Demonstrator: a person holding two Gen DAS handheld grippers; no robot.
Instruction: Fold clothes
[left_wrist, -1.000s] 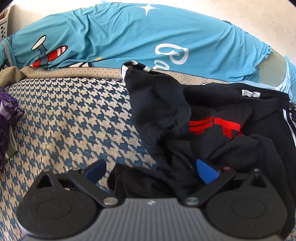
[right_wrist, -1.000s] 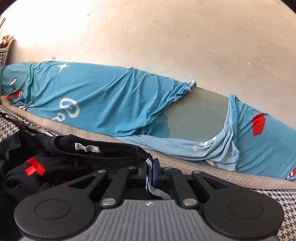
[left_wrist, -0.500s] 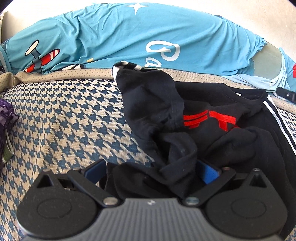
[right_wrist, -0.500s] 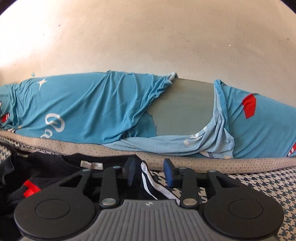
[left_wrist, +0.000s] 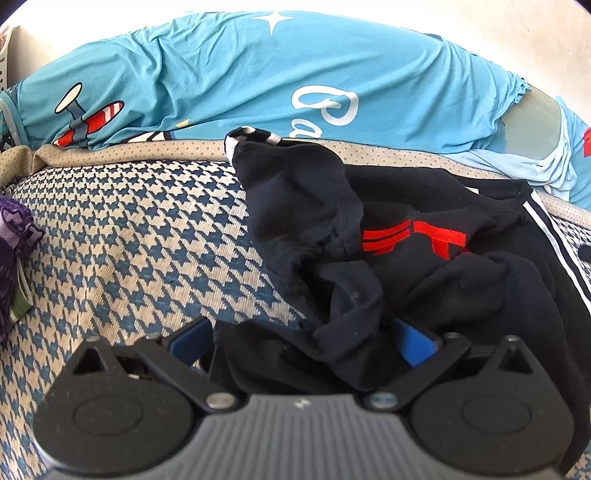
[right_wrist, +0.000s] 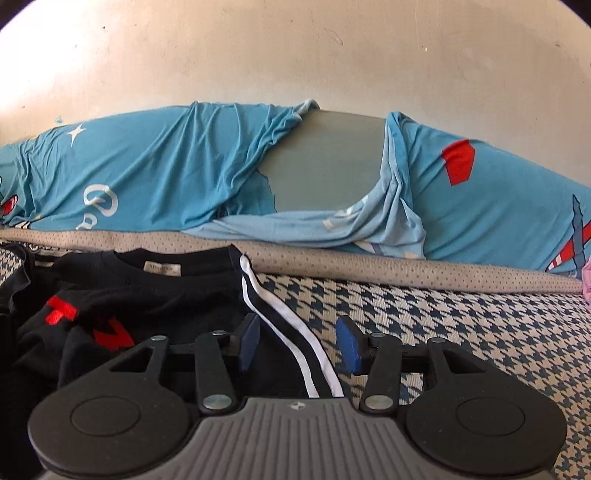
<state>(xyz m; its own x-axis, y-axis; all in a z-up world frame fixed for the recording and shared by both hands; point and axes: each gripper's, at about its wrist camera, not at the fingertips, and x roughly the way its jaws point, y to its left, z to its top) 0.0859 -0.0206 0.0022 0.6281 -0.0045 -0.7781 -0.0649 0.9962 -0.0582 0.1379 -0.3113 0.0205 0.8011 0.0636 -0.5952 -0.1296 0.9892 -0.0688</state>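
Black shirt (right_wrist: 155, 295) striped edge between opening right fingers (right_wrist: 349, 347).

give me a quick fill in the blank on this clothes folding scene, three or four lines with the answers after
1. The black shirt has lettering printed in ____.
2. The stripes along the black shirt's sleeve in the right wrist view are ____.
3. The houndstooth cover under the shirt is cream and ____.
4. The draped sheet along the wall is mostly ____.

Missing words: red; white; blue; blue
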